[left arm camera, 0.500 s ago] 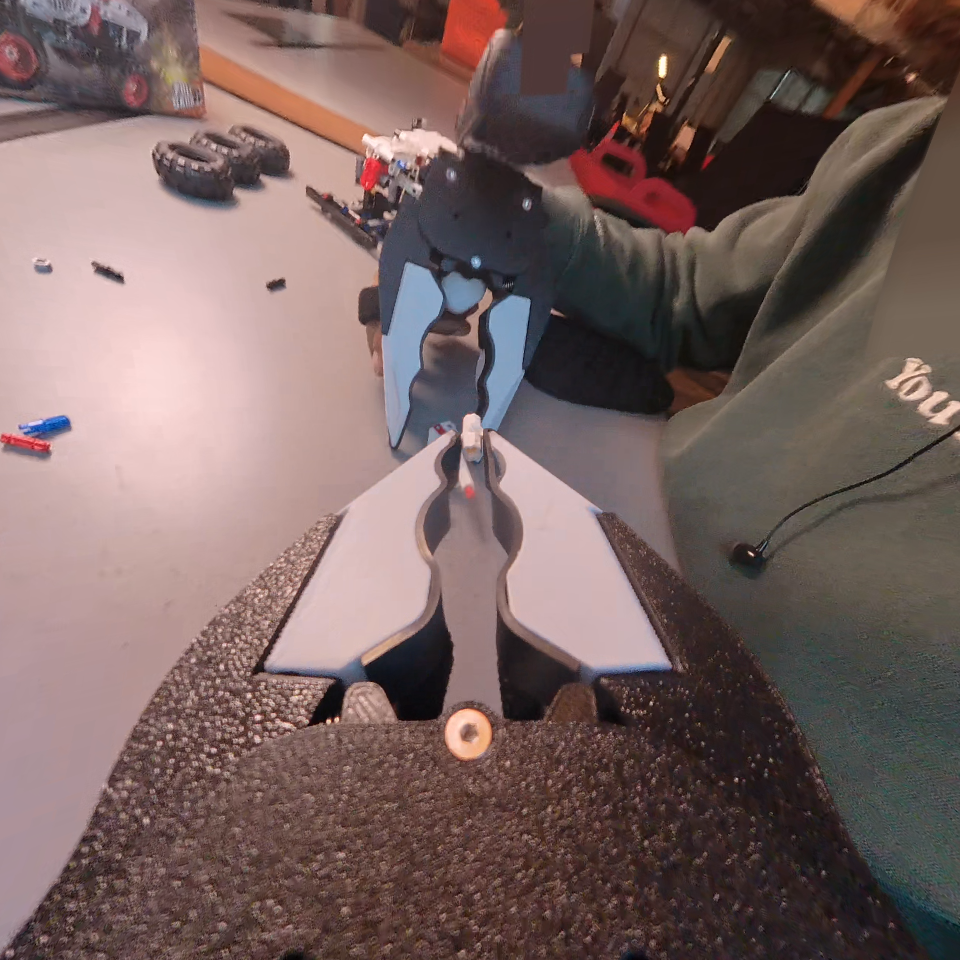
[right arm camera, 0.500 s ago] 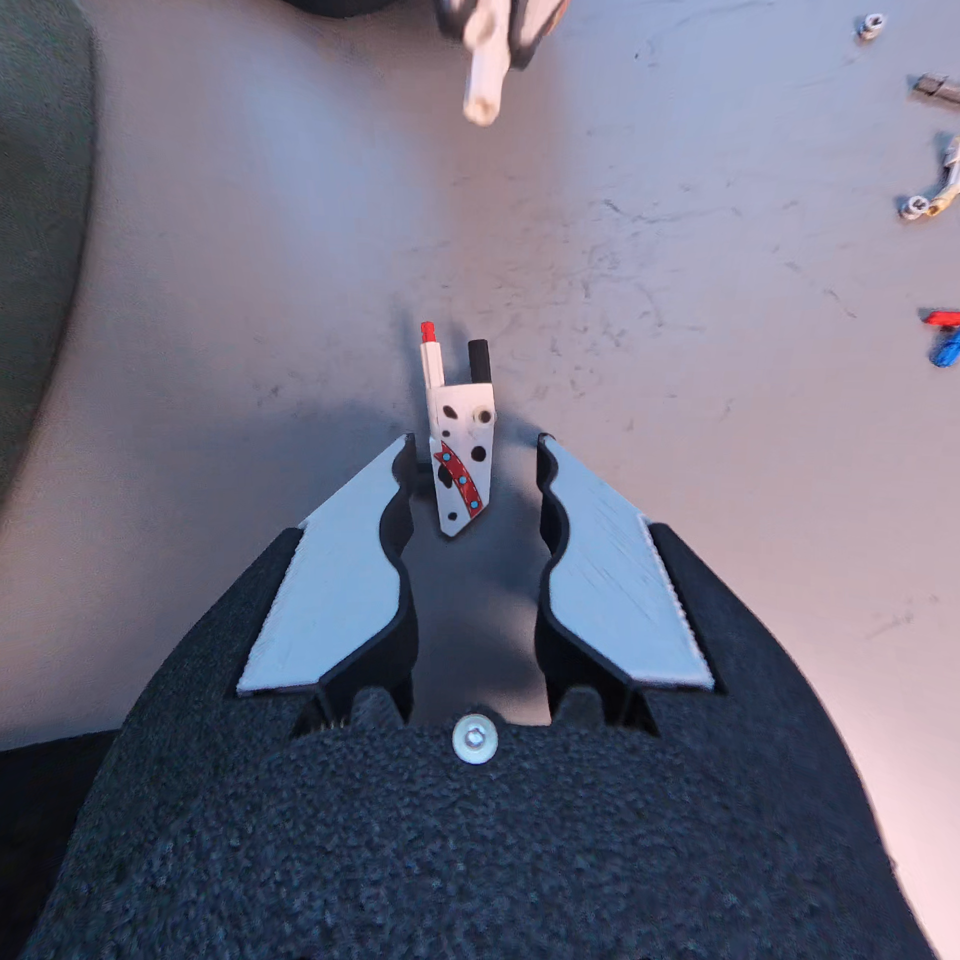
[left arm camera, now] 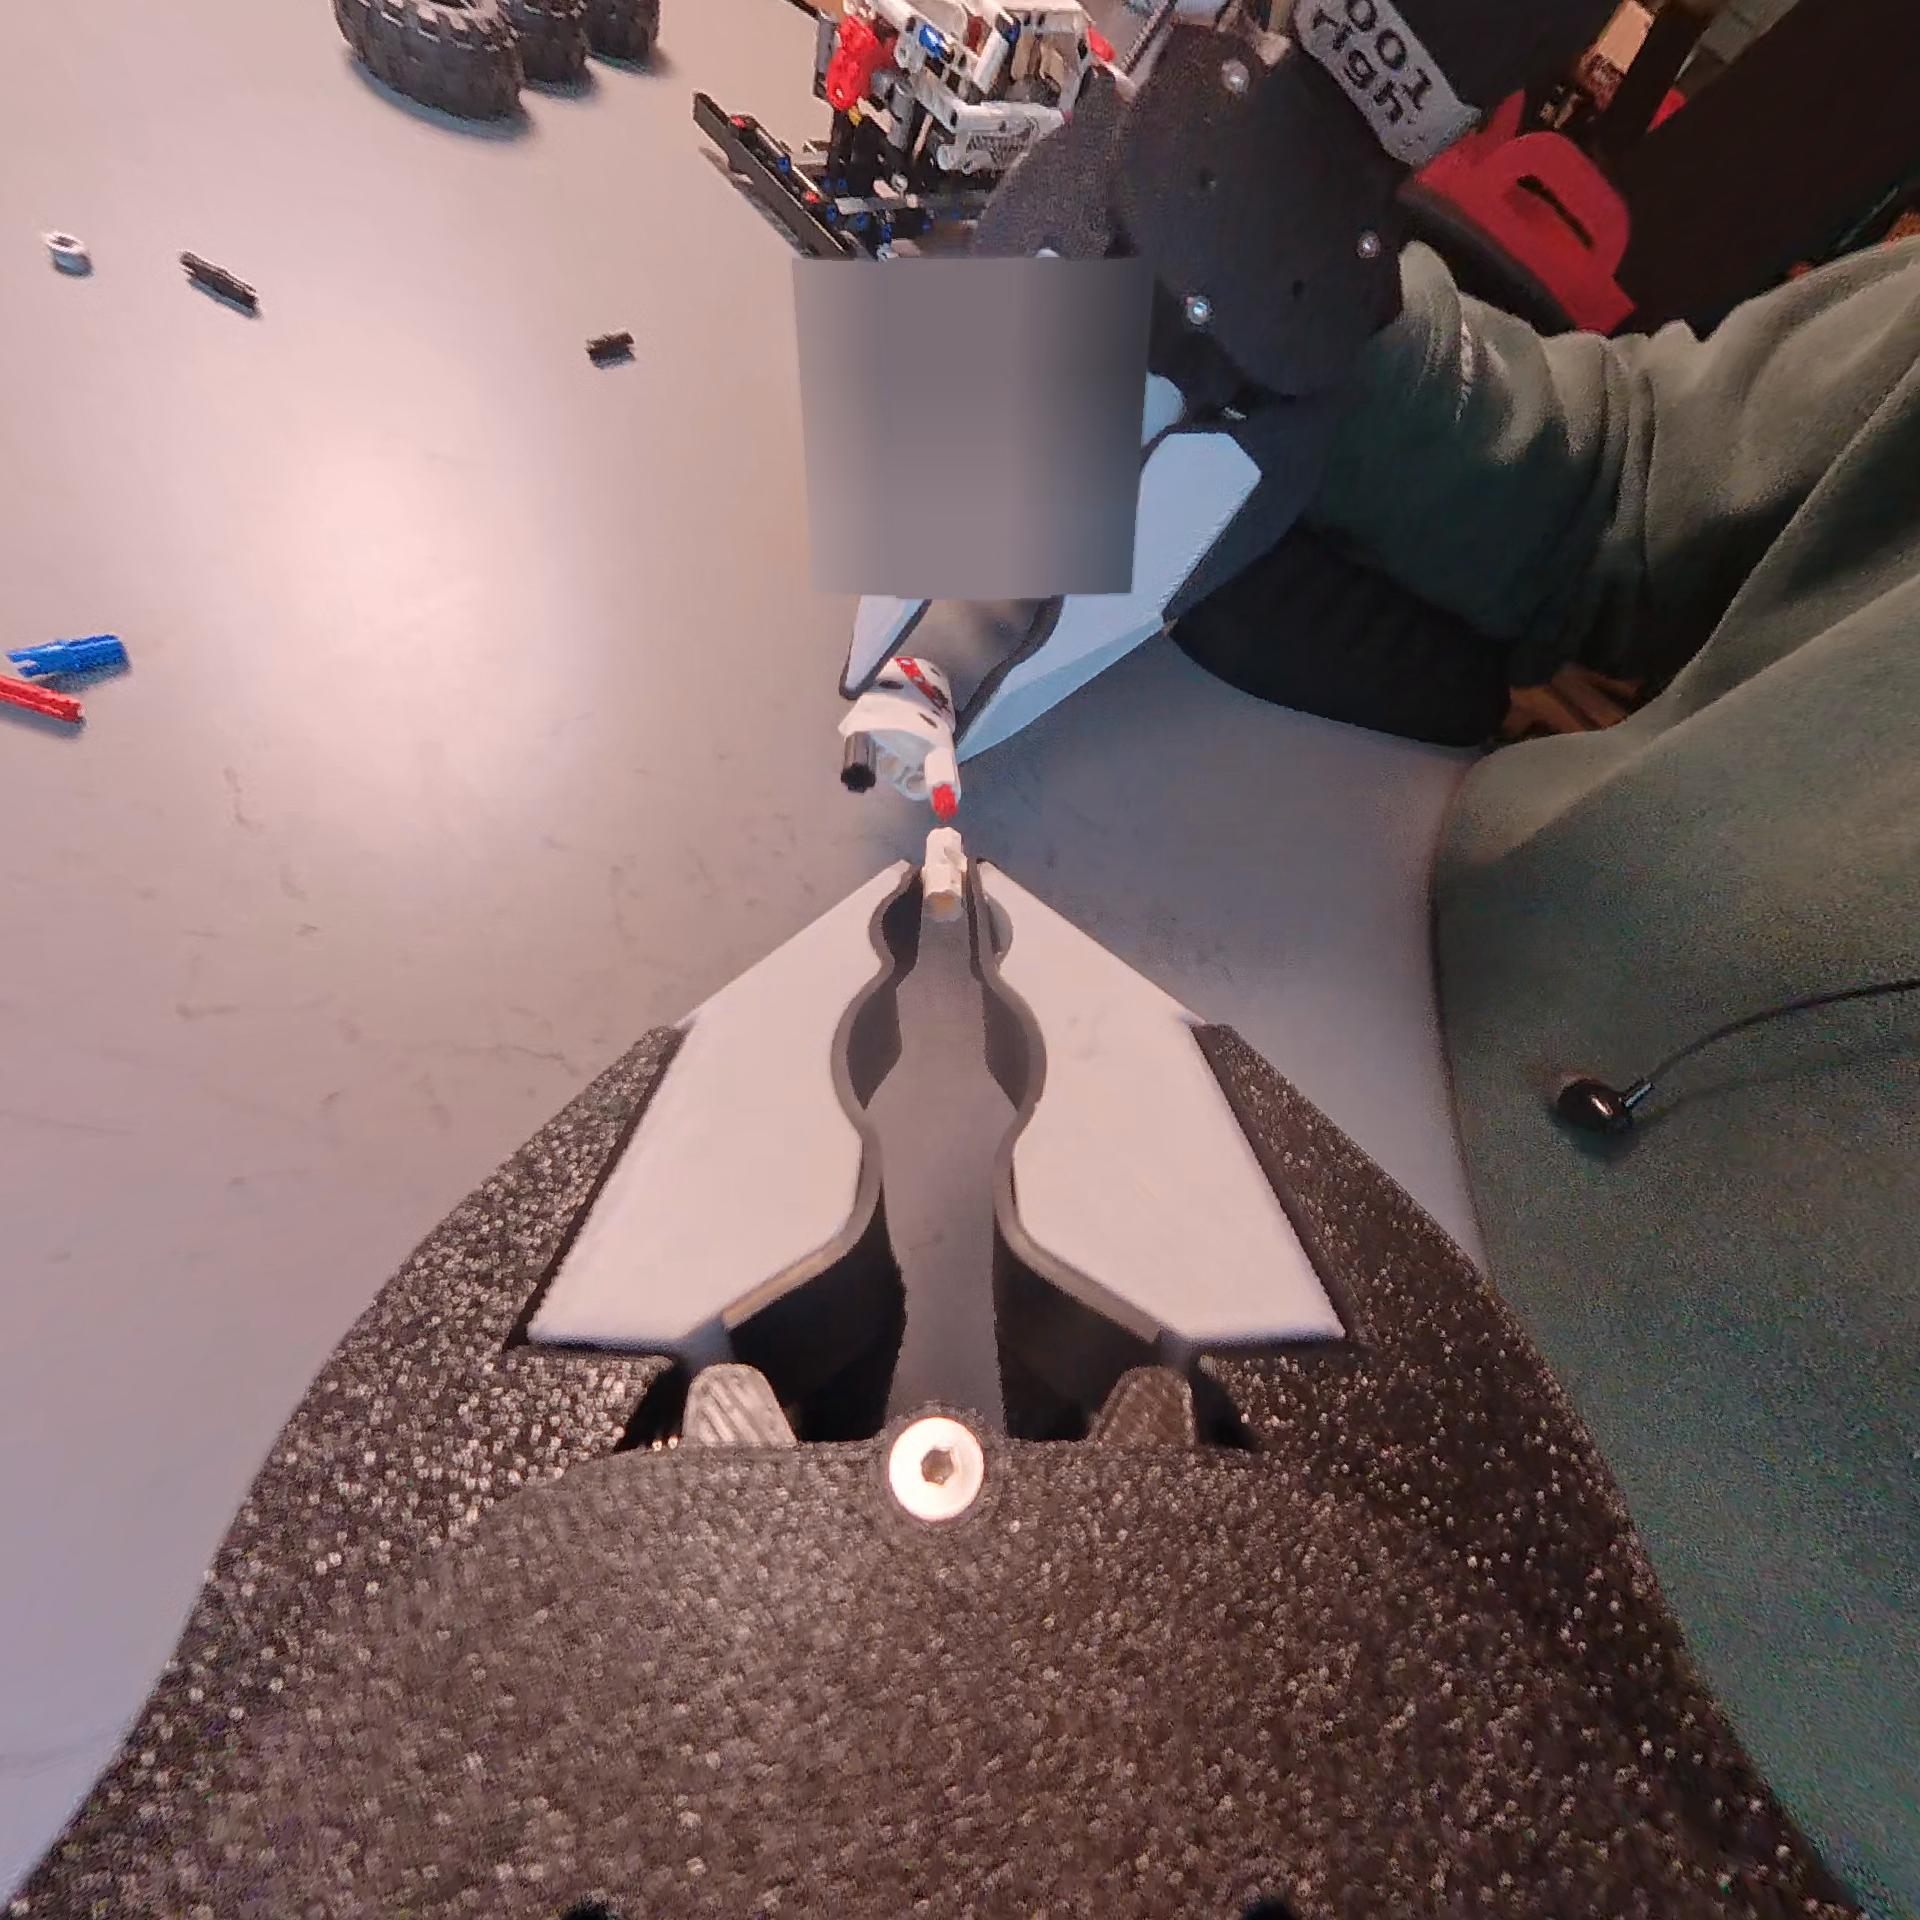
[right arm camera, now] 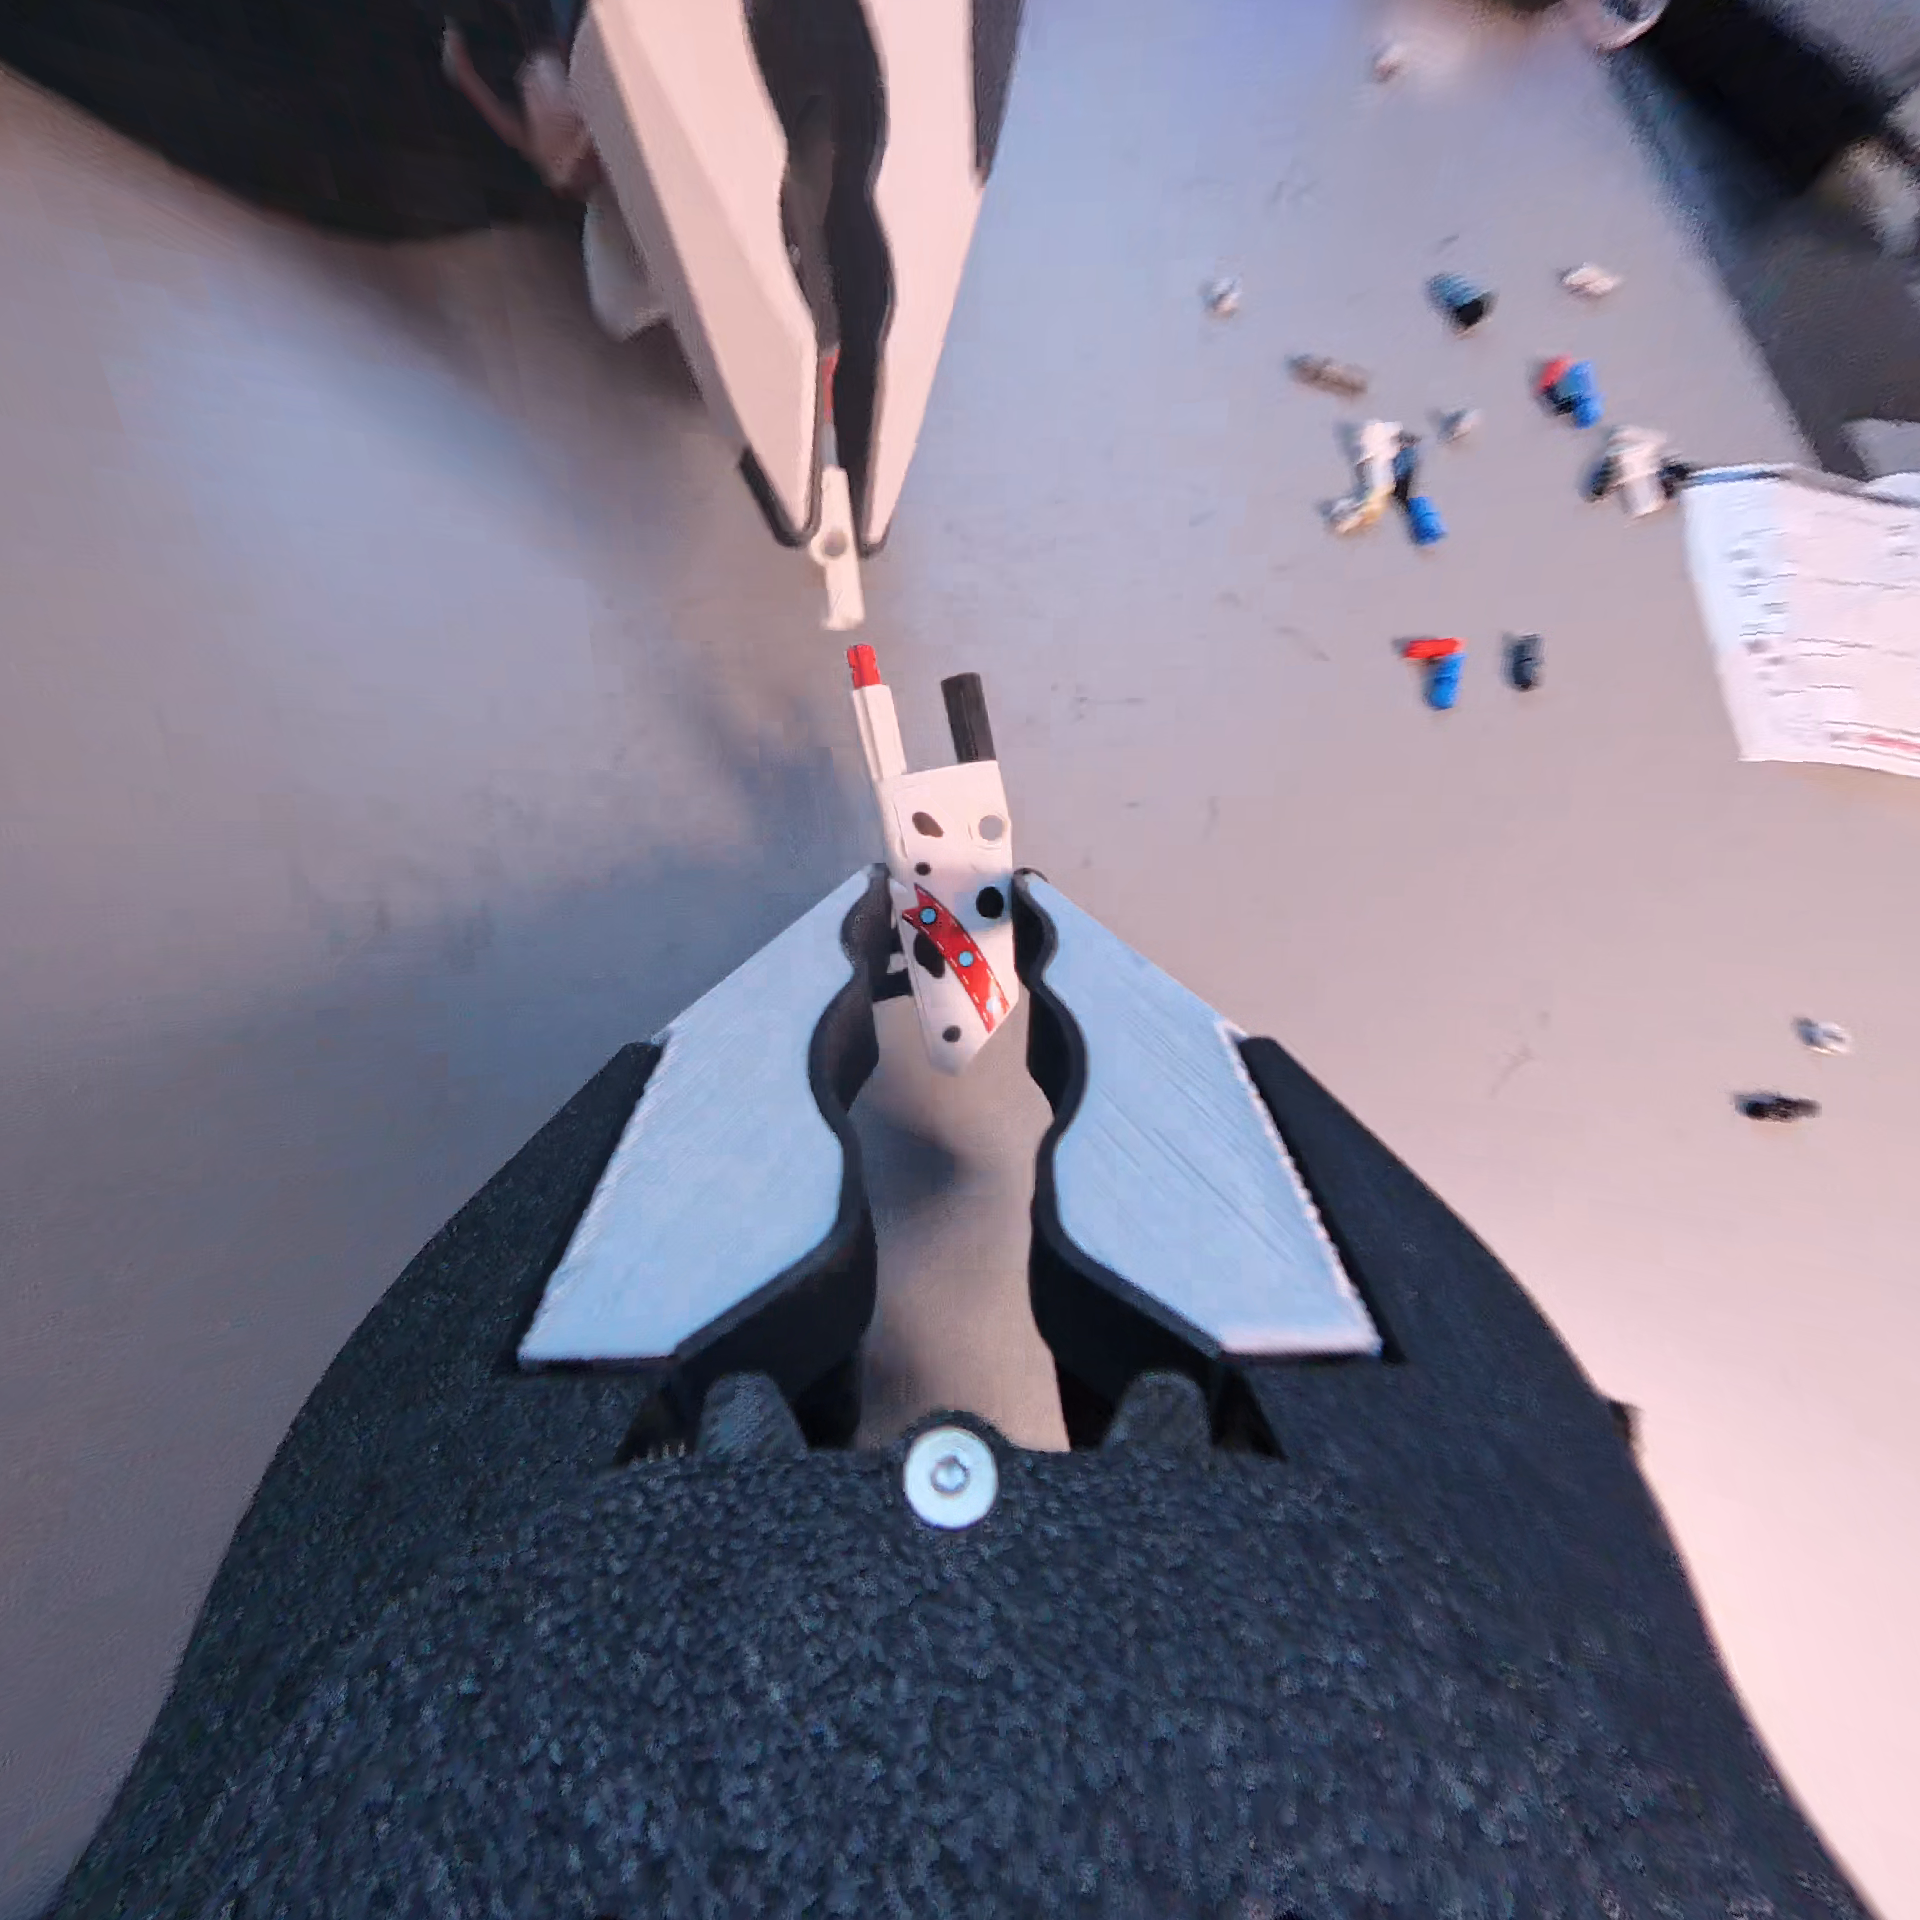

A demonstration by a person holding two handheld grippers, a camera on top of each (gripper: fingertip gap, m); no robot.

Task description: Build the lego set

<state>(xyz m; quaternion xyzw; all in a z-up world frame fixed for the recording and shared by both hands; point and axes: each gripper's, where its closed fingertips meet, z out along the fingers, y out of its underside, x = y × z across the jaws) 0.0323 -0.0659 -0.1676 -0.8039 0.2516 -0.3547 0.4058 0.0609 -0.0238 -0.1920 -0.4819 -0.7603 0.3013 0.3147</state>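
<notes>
My left gripper [left arm camera: 945,873] is shut on a small white connector [left arm camera: 943,878] that sticks out past its tips. My right gripper [right arm camera: 948,888] is shut on a white spotted panel [right arm camera: 951,935] with a red stripe. A red-tipped white axle [right arm camera: 864,686] and a black pin [right arm camera: 966,717] stick out of the panel's far end. The two grippers face each other above the grey table. The connector [right arm camera: 840,566] sits just short of the red tip, nearly in line with it. In the left wrist view a blurred patch hides part of the right gripper [left arm camera: 914,717].
Black tyres [left arm camera: 436,52] and the partly built model [left arm camera: 914,94] stand at the far side. Loose pins lie to the left, blue [left arm camera: 73,652], red [left arm camera: 36,698] and black [left arm camera: 218,281]. More small parts [right arm camera: 1392,478] and a paper sheet [right arm camera: 1808,623] lie to the right. A green sleeve [left arm camera: 1662,468] is close by. There is about 7 centimeters between the tips of the two grippers. My right gripper is the nearer one to the partly built model [left arm camera: 914,94]: about 30 centimeters, against 35 centimeters.
My right gripper has shut on the spotted panel, which stood between its open fingers before, and lifted it. The two grippers have come closer, tip to tip.
</notes>
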